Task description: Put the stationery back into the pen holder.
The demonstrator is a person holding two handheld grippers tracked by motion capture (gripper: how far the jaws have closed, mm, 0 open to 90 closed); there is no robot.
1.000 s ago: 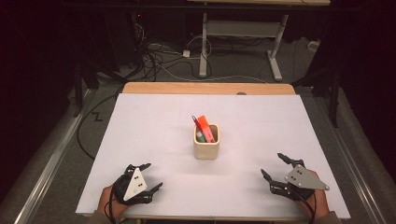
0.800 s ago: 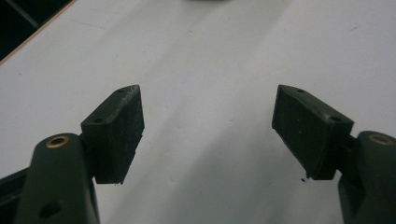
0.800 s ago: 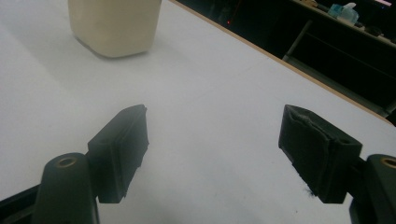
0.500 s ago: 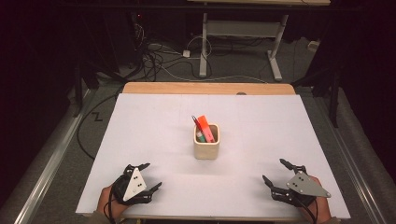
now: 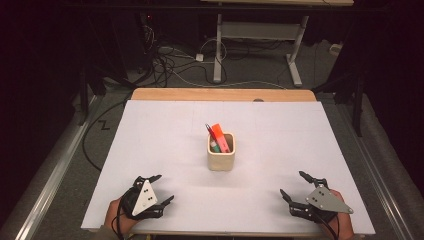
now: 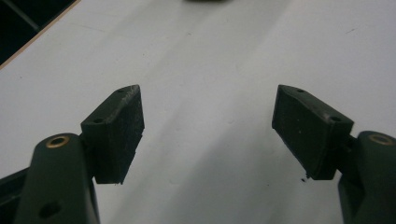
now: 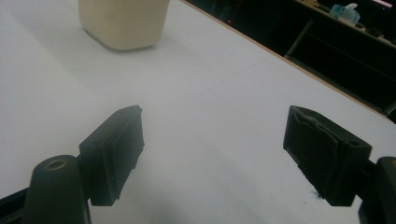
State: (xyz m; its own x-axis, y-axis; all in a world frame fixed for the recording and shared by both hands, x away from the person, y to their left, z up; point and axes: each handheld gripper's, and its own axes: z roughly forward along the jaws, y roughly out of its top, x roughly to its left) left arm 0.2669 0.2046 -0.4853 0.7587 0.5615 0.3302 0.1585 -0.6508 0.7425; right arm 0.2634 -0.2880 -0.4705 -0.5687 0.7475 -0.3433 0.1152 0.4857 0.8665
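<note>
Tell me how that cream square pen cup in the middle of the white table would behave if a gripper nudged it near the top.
The cream square pen cup would probably tip rather than slide: it looks taller than wide, and the orange marker rises above its rim. Its flat base should stop any rolling. It looks stiff.

no legible text, labels, brands or numbers on any surface or item

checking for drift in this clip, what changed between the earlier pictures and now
The right gripper has slid slightly toward the near table edge, and its jaws have just been opening, with nothing between them. Nothing was taken hold of or let go. The left gripper stayed open in place, and the cream cup with its pens has not moved.
</note>
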